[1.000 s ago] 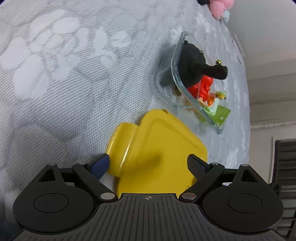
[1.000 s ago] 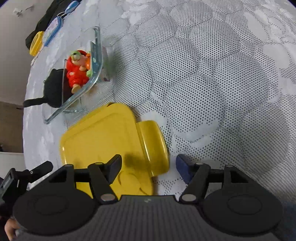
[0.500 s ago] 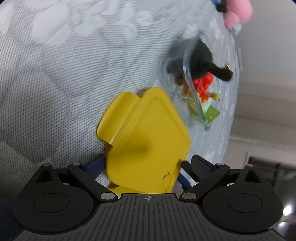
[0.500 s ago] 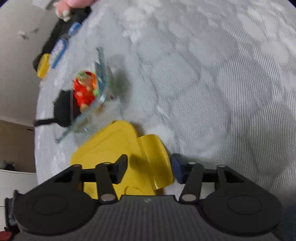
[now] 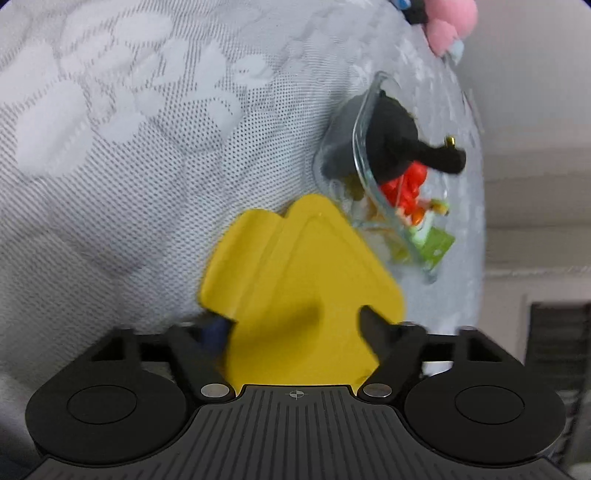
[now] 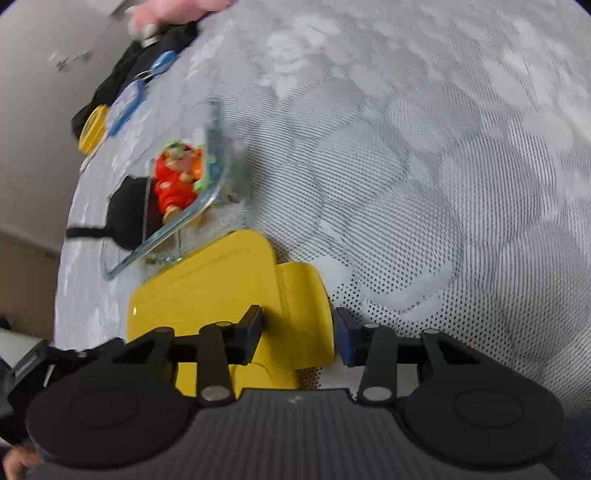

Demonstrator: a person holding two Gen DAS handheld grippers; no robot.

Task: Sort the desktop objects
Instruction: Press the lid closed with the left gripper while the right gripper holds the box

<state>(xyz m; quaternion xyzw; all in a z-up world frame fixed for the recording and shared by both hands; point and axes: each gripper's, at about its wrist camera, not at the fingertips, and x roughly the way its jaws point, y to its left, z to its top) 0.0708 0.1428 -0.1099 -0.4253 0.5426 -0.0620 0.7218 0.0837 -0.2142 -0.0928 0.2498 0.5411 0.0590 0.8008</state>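
Between both closing tongs, left [image 5: 295, 325] and right [image 6: 299, 332], lies the yellow lid [image 5: 303, 295], not yet pinched.

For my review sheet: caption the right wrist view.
Right hand-held gripper closing around yellow lid tab, beside glass container of toys.

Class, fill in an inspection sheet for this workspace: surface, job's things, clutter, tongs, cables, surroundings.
Surface: grey patterned cloth.
Job's things: yellow lid with clip flap, lying flat; glass container beside it holding a black plush and a red toy.
Clutter: pink plush, blue tag and small yellow item at the far edge.
Tongs: left tongs closing around the lid; right tongs closing around the clip flap.
Cables: nothing seen.
Surroundings: pale wall.
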